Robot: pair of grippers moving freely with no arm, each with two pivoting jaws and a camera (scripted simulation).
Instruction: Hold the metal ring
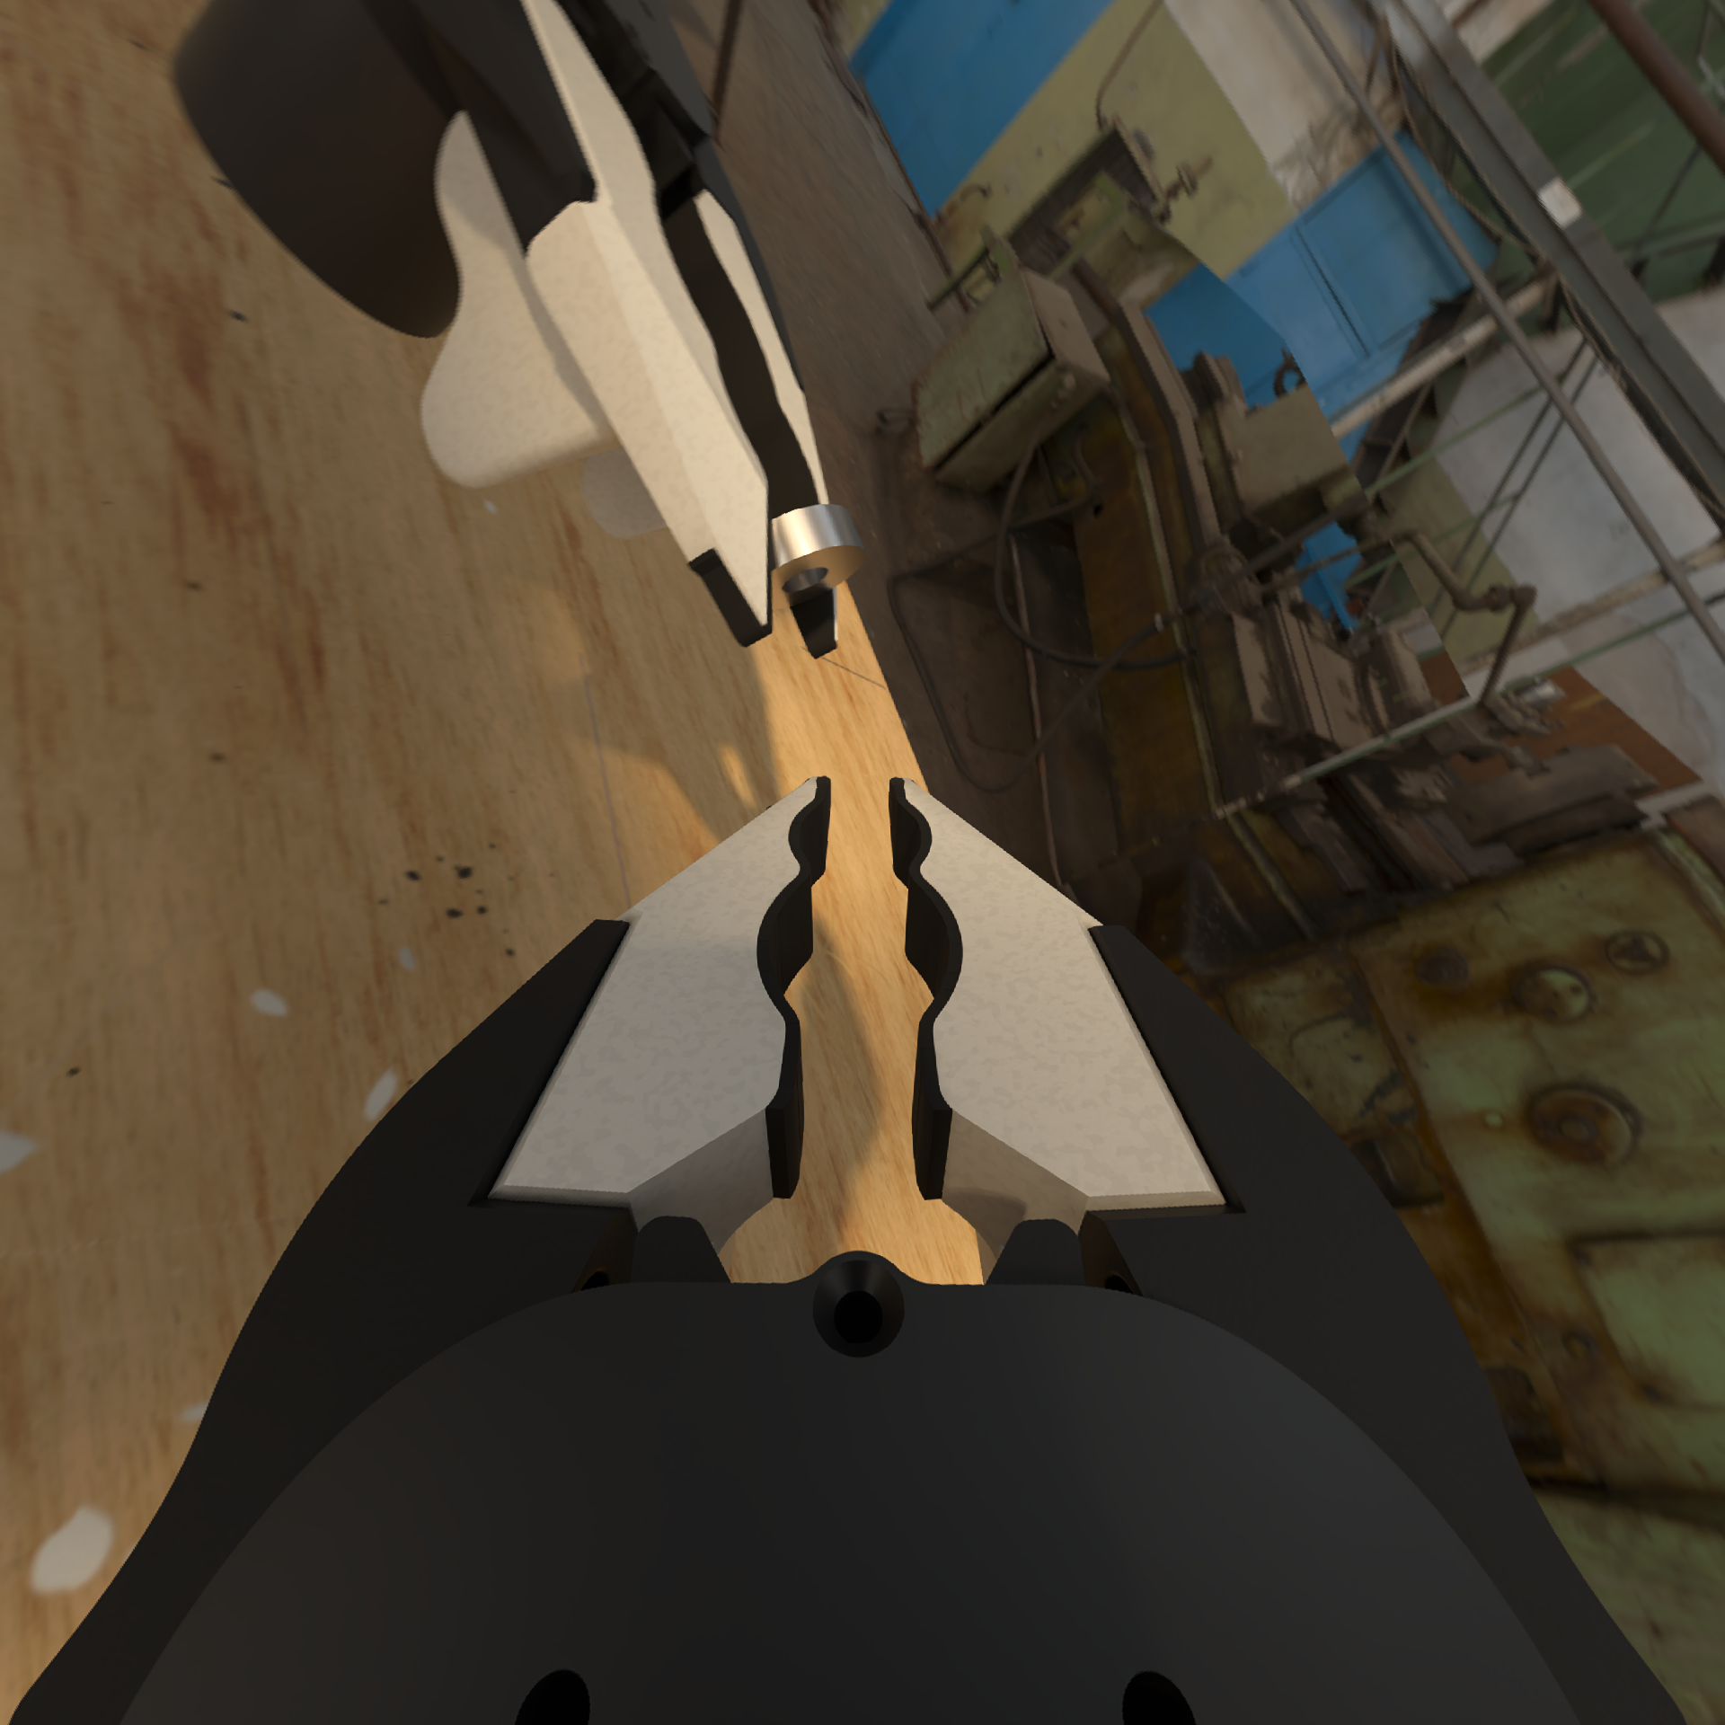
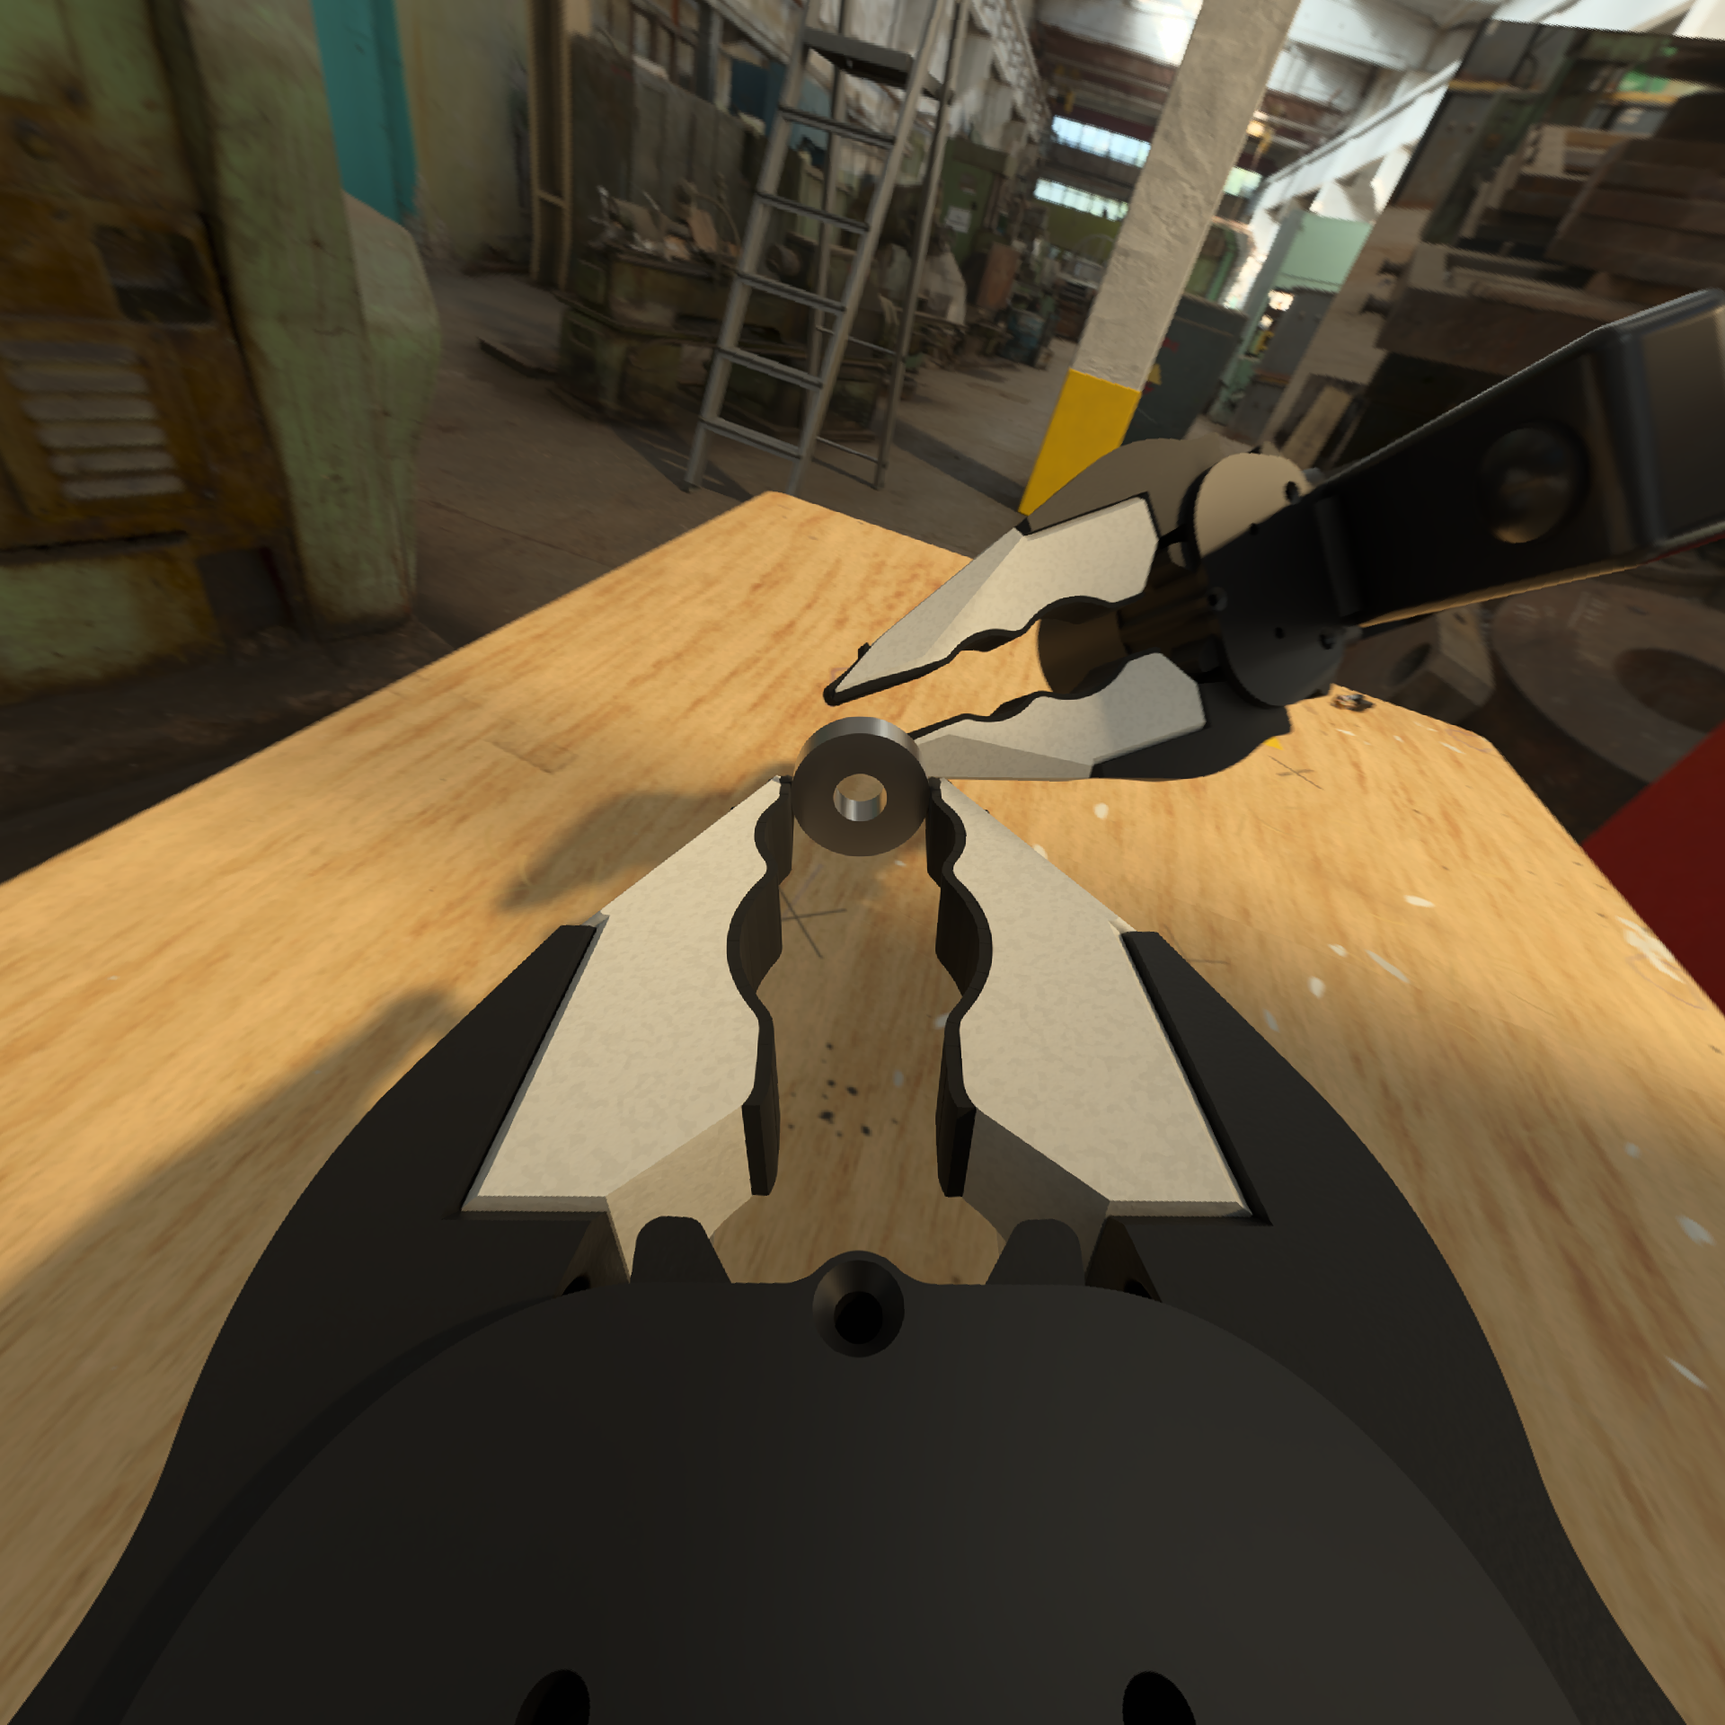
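Note:
The metal ring (image 2: 820, 829), a thick grey washer with a small hole, is clamped between the tips of my right gripper (image 2: 859, 789) and held above the wooden table (image 2: 373, 933). My left gripper (image 2: 877, 723) comes in from the upper right, its two fingers slightly apart and empty, its tips just behind the ring. In the left wrist view my left gripper (image 1: 859, 793) shows a narrow gap with nothing in it. Ahead of it, my right gripper (image 1: 784, 635) hangs from the top with the ring (image 1: 812, 546) pinched near its tips.
The table's far edge (image 2: 840, 509) and right edge (image 2: 1493, 747) are close to the grippers. Beyond stand a green machine (image 2: 308, 373), a ladder (image 2: 793, 280), a pillar (image 2: 1148, 280) and a red object (image 2: 1671, 840). Dark specks (image 2: 840, 1111) mark the tabletop.

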